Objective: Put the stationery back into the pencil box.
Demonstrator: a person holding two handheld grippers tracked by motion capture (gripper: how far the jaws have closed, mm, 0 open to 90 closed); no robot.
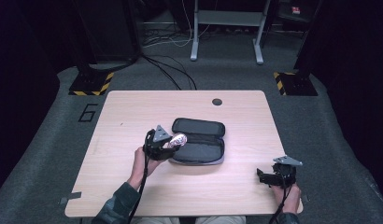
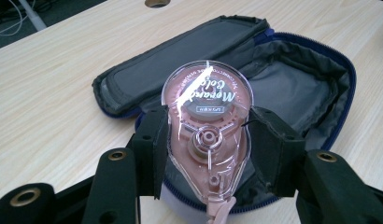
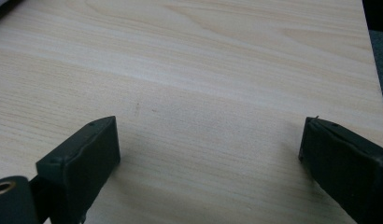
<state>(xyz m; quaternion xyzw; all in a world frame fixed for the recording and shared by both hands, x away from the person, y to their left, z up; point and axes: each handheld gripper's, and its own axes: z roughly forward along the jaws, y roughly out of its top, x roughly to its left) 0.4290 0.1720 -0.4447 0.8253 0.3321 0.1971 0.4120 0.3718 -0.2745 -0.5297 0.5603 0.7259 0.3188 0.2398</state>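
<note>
Clamping a pink correction-tape dispenser (image 2: 207,140), the left hand-held gripper (image 2: 206,149) hovers above the unzipped pencil case (image 2: 315,88); the right hand-held gripper (image 3: 208,154) gapes.

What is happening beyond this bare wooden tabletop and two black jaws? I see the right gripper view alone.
Observer: The left gripper is shut on a pink clear-cased correction tape dispenser.
Operator: Where is it held?
Observer: Above an open dark zip pencil case lying mid-table.
Operator: Anything inside that case?
Observer: Its grey lining looks empty where visible.
</note>
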